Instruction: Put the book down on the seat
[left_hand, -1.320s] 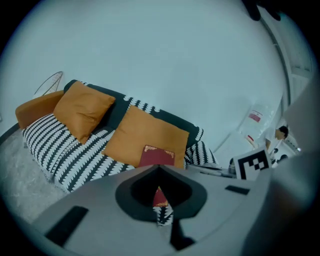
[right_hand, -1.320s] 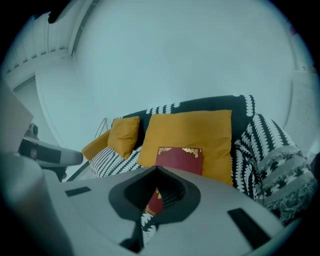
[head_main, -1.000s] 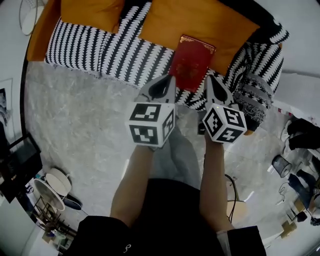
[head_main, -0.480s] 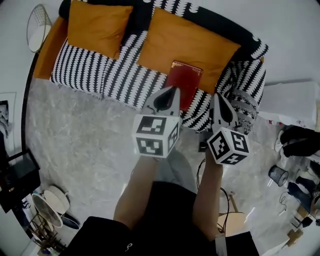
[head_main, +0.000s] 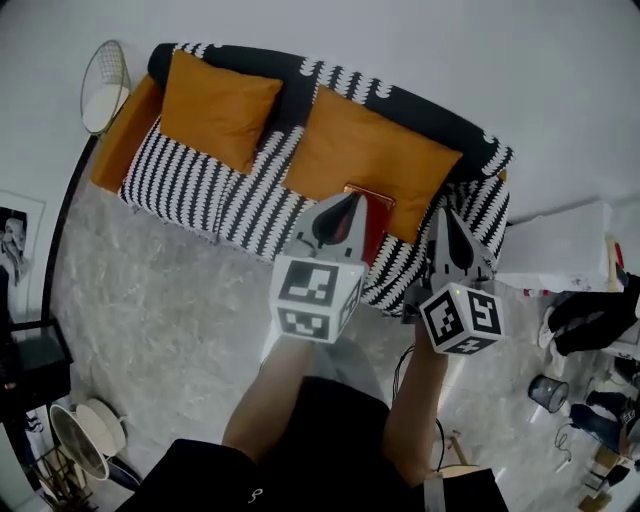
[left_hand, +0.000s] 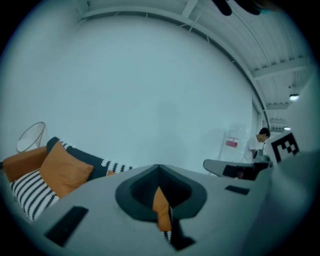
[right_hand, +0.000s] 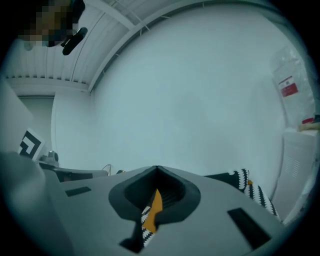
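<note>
Lying on the black-and-white zigzag fabric seat, the red rectangular book is half hidden behind the left gripper. That one and the right gripper are both clenched, empty.

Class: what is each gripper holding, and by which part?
Nothing: left gripper and right gripper are shut, empty; the red book lies on the sofa.

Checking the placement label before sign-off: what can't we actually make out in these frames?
- The book: head view, left part hidden behind the left gripper; cover print too small to read.
- Right end of the seat: head view, the right gripper covers it.
- Both gripper views: book out of frame; they face the wall, showing only slivers of cushion past the shut tongs.
</note>
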